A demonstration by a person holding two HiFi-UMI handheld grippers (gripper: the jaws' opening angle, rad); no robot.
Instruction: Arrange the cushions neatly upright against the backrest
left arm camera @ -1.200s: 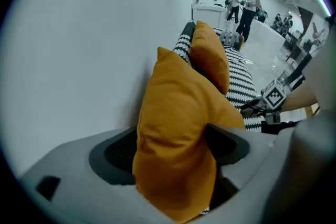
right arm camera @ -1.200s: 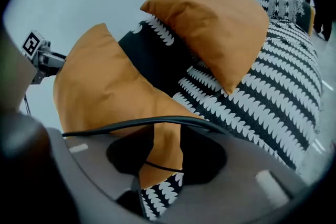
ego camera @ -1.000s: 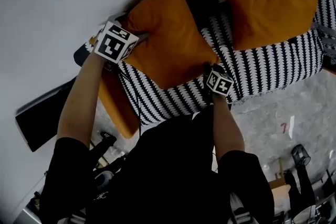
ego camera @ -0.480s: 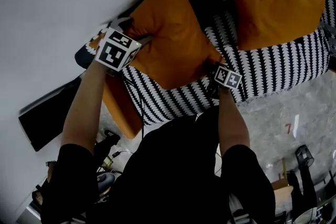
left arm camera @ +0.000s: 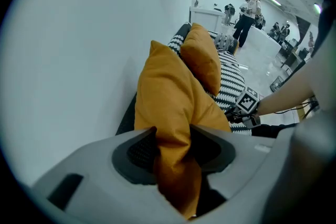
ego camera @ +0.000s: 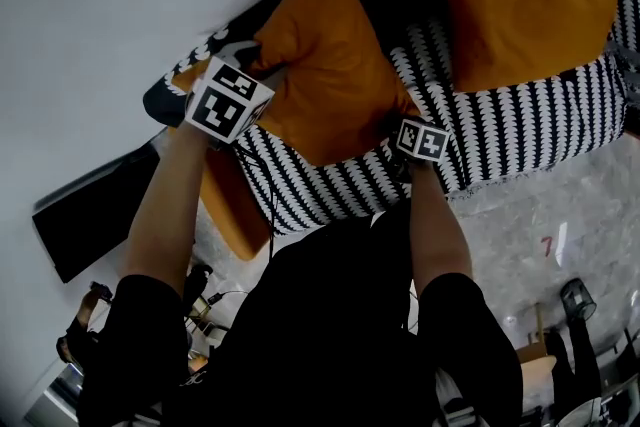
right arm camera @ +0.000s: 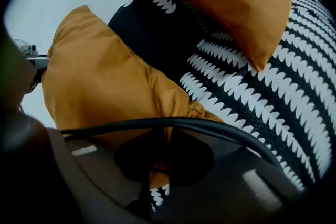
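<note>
Two orange square fabric cushions are on the sofa with the black-and-white scalloped fabric cover (ego camera: 500, 140) – no more can be counted with certainty. Two tools work on one of them.

The near orange fabric cushion (ego camera: 320, 75) lies at the left end of the seat, as the head view shows it, with its upper edge at the backrest. The second orange fabric cushion (ego camera: 530, 15) leans on the backrest toward the right end, apart from the first one; the patterned cover shows between them.

The left tool (ego camera: 245, 65) is at the left corner of the near orange fabric cushion, close to the sofa's left end. In the left gripper view its jaws have just been closing, and a thick fold of the orange fabric is pinched between them – the pads press on it from both sides.

The right tool (ego camera: 402, 118) is at the cushion's front corner, near the front edge of the seat. Its jaws have also just been closing and stand almost together, with a thin corner of the same cushion caught between them. So each tool holds one corner of the near cushion, and the cushion's body stretches between them.
</note>
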